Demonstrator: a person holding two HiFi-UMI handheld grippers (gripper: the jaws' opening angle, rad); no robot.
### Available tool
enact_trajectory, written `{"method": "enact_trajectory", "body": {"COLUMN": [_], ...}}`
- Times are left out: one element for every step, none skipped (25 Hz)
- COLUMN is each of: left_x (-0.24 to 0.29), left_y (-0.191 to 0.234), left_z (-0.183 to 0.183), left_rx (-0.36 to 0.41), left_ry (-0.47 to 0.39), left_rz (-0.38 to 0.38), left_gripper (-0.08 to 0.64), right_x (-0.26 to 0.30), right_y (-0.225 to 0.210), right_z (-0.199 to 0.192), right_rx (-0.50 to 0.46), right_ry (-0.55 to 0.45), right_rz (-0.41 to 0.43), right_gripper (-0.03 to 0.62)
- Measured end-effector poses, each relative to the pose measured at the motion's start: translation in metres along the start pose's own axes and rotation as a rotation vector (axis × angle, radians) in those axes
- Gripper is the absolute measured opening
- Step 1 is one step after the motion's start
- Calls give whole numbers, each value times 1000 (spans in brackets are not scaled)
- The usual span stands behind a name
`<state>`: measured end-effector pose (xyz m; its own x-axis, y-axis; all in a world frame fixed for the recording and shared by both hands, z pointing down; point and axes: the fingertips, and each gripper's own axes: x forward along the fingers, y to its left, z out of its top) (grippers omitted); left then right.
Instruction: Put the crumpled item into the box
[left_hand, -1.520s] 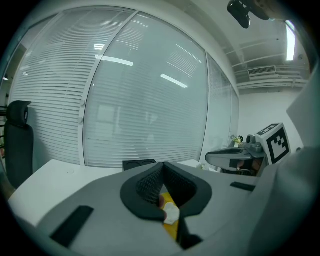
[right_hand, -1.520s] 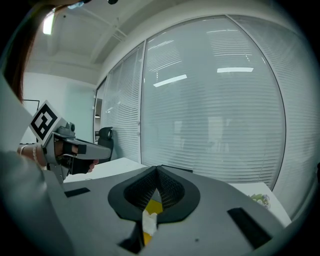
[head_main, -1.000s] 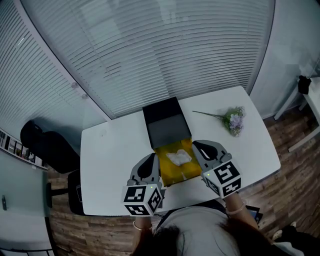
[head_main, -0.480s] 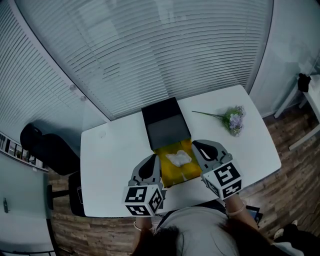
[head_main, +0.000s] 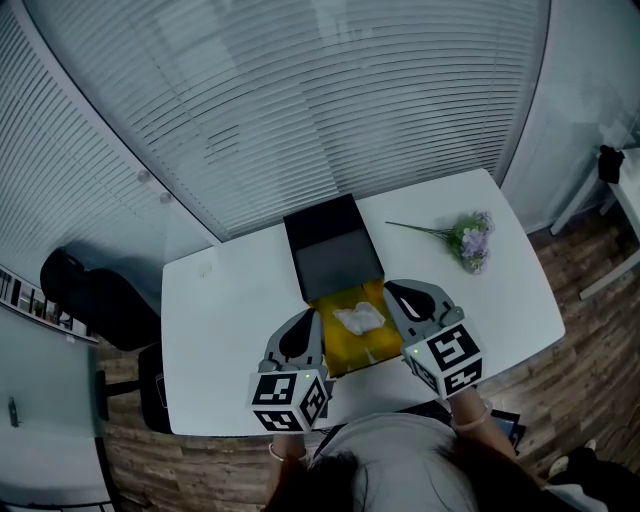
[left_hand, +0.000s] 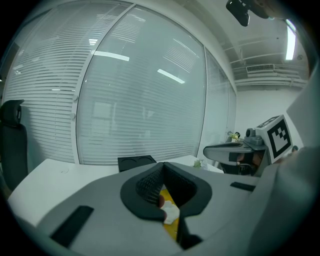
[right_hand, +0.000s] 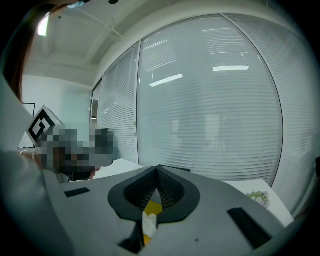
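Status: left claw (head_main: 306, 316), right claw (head_main: 392, 288) were pressed together, empty | crumpled item (head_main: 358, 317) lay between them | black box (head_main: 333, 255) stood ahead | advised: spread 1 claw, pinch centrally.

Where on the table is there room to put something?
The widest bare patch is the table's left side, beside the black box. Another lies at the right front, between the flower sprig and the right gripper. The front middle is crowded: the yellow box with the crumpled item sits between it and the left gripper.
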<state>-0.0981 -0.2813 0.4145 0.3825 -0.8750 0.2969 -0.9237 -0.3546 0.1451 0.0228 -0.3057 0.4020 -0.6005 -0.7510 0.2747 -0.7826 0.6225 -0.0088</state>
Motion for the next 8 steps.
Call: {"method": "enact_trajectory", "body": {"left_x": [1, 2, 3, 4, 5, 6, 7, 8], "left_y": [0, 1, 1, 2, 2, 2, 2, 2], "left_z": [0, 0, 0, 0, 0, 0, 0, 0], "left_rx": [1, 1, 1, 1, 0, -1, -1, -2], "left_ry": [2, 2, 2, 2, 1, 1, 2, 2], "left_rz": [-1, -2, -4, -6, -7, -9, -10, -11], "left_gripper": [15, 15, 15, 15, 15, 15, 15, 15], "right_x": [1, 2, 3, 4, 4, 5, 5, 6], "right_y": [0, 0, 0, -1, -2, -3, -4, -5], "right_z": [0, -1, -1, -1, -1, -1, -1, -2], "right_rx": [1, 1, 1, 1, 1, 1, 1, 1], "right_ry": [2, 4, 4, 5, 4, 4, 4, 4], "right_rz": [0, 0, 0, -1, -2, -3, -5, -6], "right_gripper": [26, 26, 26, 26, 25, 26, 26, 26]}}
